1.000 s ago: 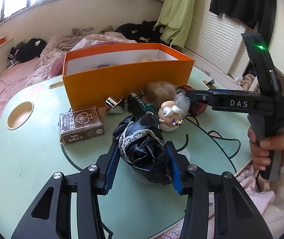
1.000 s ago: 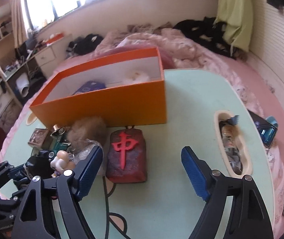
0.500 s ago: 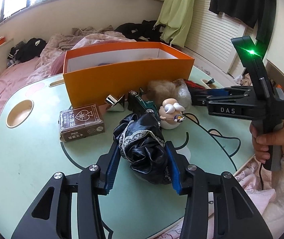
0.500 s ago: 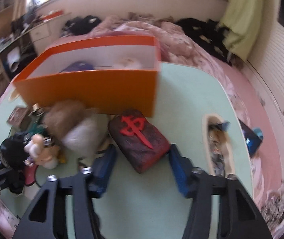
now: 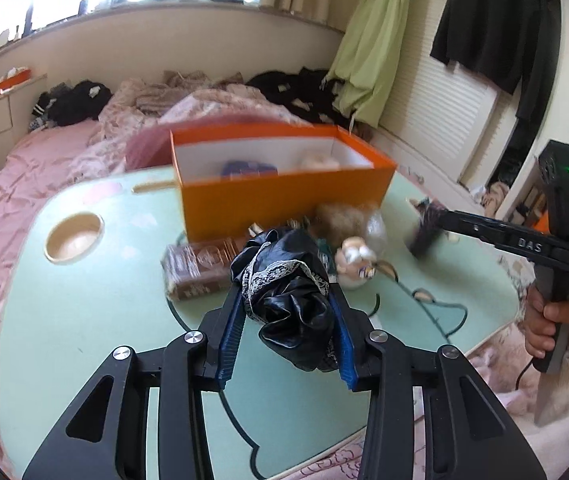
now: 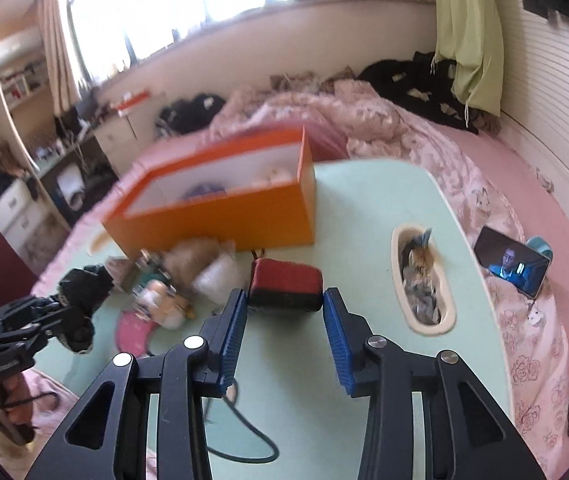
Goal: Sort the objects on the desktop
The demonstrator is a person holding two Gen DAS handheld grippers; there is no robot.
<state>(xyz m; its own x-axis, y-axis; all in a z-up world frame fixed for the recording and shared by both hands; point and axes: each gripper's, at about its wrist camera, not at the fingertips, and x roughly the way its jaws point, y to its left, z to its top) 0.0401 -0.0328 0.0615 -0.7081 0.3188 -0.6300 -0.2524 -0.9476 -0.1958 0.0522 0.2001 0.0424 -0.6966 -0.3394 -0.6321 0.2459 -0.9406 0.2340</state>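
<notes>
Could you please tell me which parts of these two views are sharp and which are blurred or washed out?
Left wrist view: the black fabric bundle in the left gripper is sharp, the orange box is motion-smeared, and the window is blown out. Right wrist view: the right gripper is crisp, the red pouch and box are soft, and fisheye bending curves the walls.

Each camera sits on a tool and looks forward and down along its two fingers, close above the green tabletop (image 5: 84, 320). The left view faces the orange box (image 5: 284, 200) from its long side, the right view more from its end. Both show the box (image 6: 220, 216), the tabletop (image 6: 364, 208), the bed and the window.
</notes>
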